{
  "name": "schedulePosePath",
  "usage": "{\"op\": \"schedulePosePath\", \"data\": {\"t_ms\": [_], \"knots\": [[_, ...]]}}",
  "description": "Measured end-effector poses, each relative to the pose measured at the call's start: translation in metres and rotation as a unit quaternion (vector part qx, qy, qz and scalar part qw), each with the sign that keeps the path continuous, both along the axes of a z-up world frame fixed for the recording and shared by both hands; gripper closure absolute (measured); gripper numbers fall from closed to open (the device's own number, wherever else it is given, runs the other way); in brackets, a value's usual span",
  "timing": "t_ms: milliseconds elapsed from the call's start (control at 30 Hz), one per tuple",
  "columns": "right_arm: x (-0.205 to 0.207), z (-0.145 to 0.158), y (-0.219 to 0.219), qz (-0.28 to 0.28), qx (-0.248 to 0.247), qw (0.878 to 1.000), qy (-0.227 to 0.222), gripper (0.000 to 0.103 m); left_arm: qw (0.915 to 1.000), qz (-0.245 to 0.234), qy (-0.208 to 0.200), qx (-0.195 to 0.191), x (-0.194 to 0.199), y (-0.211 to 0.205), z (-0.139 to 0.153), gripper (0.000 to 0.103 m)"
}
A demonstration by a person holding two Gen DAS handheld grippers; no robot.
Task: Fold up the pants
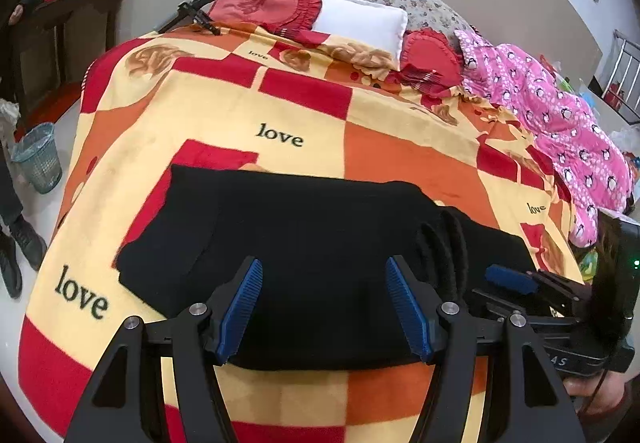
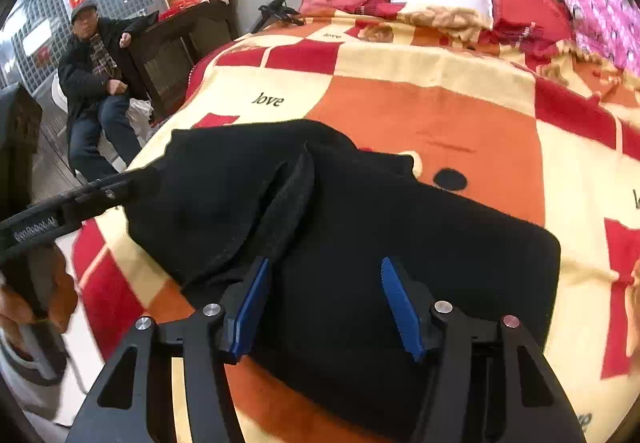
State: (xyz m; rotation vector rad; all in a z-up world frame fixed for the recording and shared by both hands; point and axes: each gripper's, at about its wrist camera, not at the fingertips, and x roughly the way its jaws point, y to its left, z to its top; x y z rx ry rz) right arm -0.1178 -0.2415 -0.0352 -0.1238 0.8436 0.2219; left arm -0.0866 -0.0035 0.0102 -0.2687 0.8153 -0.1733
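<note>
left wrist view is showing black pants (image 1: 304, 243) lying part-folded on the bed's blanket (image 1: 400, 147), long axis running side to side along the bed's near edge. left gripper (image 1: 324, 307) is hovering over the near hem, jaws apart and empty. right gripper (image 2: 322, 303) is doing likewise, equally near, beside a raised fold (image 2: 288, 203).

Both grippers, left gripper (image 1: 324, 307) and right gripper (image 2: 324, 307), have matte black linkage arms, silver round pivot screws and ribbed blue finger pads (image 1: 408, 311); white lettering marks one body.
</note>
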Motion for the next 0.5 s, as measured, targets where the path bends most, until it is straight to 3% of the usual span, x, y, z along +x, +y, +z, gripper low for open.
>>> {"op": "schedulePosePath", "data": {"t_ms": [100, 167, 233, 333, 500], "knots": [[0.003, 0.011, 0.007, 0.002, -0.008, 1.0, 0.008, 0.042, 0.9999, 0.009, 0.008, -0.011, -0.002, 0.011, -0.001, 0.039], [0.004, 0.022, 0.012, 0.015, 0.001, 1.0, -0.003, 0.032, 0.9994, 0.017, 0.009, -0.027, -0.006, 0.021, 0.001, 0.039], [0.006, 0.035, 0.025, 0.034, 0.014, 0.999, -0.028, 0.007, 0.9981, 0.035, 0.003, -0.05, -0.016, 0.037, 0.002, 0.034], [0.016, 0.047, 0.049, 0.067, 0.024, 0.996, -0.055, 0.004, 0.9934, 0.077, 0.003, -0.085, -0.028, 0.066, -0.003, 0.028], [0.052, 0.042, 0.098, 0.125, 0.01, 0.992, -0.032, 0.004, 0.9877, 0.121, 0.019, -0.097, -0.037, 0.089, -0.016, 0.028]]}}
